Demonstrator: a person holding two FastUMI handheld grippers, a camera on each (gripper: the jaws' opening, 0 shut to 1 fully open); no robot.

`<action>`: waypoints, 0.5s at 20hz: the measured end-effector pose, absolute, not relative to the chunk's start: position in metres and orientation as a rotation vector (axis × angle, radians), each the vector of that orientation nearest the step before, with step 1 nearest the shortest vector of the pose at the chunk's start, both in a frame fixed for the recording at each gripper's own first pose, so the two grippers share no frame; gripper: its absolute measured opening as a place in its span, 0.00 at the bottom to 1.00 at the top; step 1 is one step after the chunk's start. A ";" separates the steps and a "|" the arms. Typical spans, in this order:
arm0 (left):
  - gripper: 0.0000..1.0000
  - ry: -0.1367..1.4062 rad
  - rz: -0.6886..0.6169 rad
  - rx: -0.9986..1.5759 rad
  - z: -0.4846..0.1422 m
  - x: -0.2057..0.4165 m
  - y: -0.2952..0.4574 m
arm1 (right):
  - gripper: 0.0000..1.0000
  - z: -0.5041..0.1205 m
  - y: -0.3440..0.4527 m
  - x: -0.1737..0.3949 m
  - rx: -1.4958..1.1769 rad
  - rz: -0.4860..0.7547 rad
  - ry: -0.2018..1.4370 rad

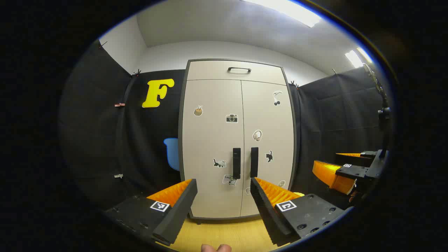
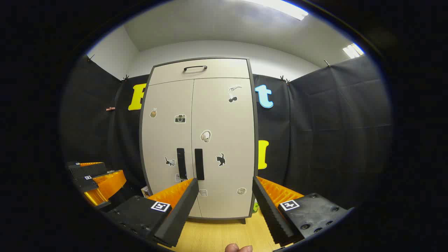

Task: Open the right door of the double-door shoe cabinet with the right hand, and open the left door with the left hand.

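Both doors of the shoe cabinet [image 1: 238,140] sit closed at 12 o'clock, left handle [image 1: 236,163] and right handle [image 1: 254,162] untouched. Left gripper [image 1: 224,185] and right gripper [image 2: 225,183] are spread wide, holding nothing, well apart from the cabinet

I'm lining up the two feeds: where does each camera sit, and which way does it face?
Left gripper view: rides the open left gripper, facing the shut cabinet; right gripper at its right, fingertips at bottom.
Right gripper view: rides the open right gripper, facing the cabinet; left gripper at its left.
Shared: cabinet, both handles.
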State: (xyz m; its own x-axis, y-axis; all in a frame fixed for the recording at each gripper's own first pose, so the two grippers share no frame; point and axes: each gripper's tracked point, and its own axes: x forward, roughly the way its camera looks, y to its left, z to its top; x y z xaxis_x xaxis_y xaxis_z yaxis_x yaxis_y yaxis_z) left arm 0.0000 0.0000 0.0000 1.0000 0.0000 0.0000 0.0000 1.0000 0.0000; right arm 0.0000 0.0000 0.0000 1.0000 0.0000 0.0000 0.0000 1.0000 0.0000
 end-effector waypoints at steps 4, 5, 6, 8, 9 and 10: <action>0.95 -0.003 0.001 0.009 0.003 -0.001 0.002 | 0.97 -0.001 0.000 -0.002 0.001 -0.004 0.007; 0.95 -0.003 0.003 0.012 0.003 -0.001 0.003 | 0.97 -0.003 0.001 -0.002 -0.001 -0.002 0.010; 0.95 -0.004 0.005 0.014 0.004 -0.001 0.004 | 0.97 -0.004 0.001 -0.001 -0.003 0.000 0.012; 0.95 -0.005 0.007 0.013 0.004 0.000 0.006 | 0.97 -0.004 0.000 -0.001 -0.002 0.002 0.010; 0.95 -0.005 0.008 0.011 0.003 -0.001 0.007 | 0.97 -0.004 0.001 -0.003 -0.001 0.004 0.009; 0.95 -0.005 0.009 0.009 0.004 -0.001 0.007 | 0.97 -0.004 0.003 -0.003 -0.003 0.006 0.010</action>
State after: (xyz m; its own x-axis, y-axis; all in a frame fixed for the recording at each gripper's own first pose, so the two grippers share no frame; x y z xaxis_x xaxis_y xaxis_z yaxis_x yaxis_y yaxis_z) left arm -0.0008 0.0069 0.0036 0.9999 0.0089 0.0049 -0.0089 0.9999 0.0093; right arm -0.0030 0.0025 -0.0036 0.9999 0.0059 -0.0101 -0.0060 1.0000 -0.0033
